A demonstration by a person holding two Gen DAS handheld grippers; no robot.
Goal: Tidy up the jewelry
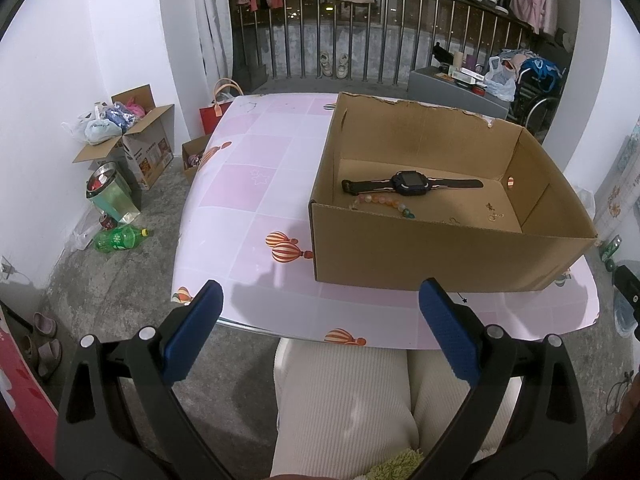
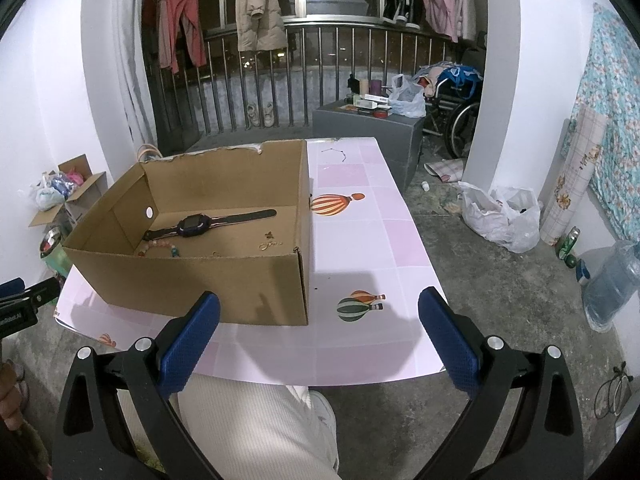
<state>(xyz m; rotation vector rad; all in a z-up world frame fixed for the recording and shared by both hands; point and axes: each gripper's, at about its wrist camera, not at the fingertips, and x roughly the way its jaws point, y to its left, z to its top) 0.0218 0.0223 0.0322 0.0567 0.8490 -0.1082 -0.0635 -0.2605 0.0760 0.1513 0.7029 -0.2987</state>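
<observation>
An open cardboard box [image 1: 448, 264] [image 2: 208, 288] stands on the pink table [image 1: 256, 184] [image 2: 360, 240]. Inside it lie a dark wristwatch [image 1: 412, 183] [image 2: 208, 224], a bead bracelet [image 1: 380, 203] [image 2: 160, 249] and small gold pieces [image 1: 494, 213] [image 2: 272, 243]. My left gripper [image 1: 320, 300] hovers open before the table's near edge, left of the box front, holding nothing. Held back over the near edge, my right gripper [image 2: 320, 312] is open and empty, to the right of the box corner. The left gripper's body [image 2: 18, 304] shows at the right view's left edge.
A person's lap in cream trousers [image 1: 344, 400] [image 2: 256, 432] sits under the near table edge. Boxes, bags and a green bottle [image 1: 120, 238] clutter the floor at left. A white bag [image 2: 500, 216], a water jug [image 2: 612, 280] and a wheelchair [image 2: 460, 112] stand at right.
</observation>
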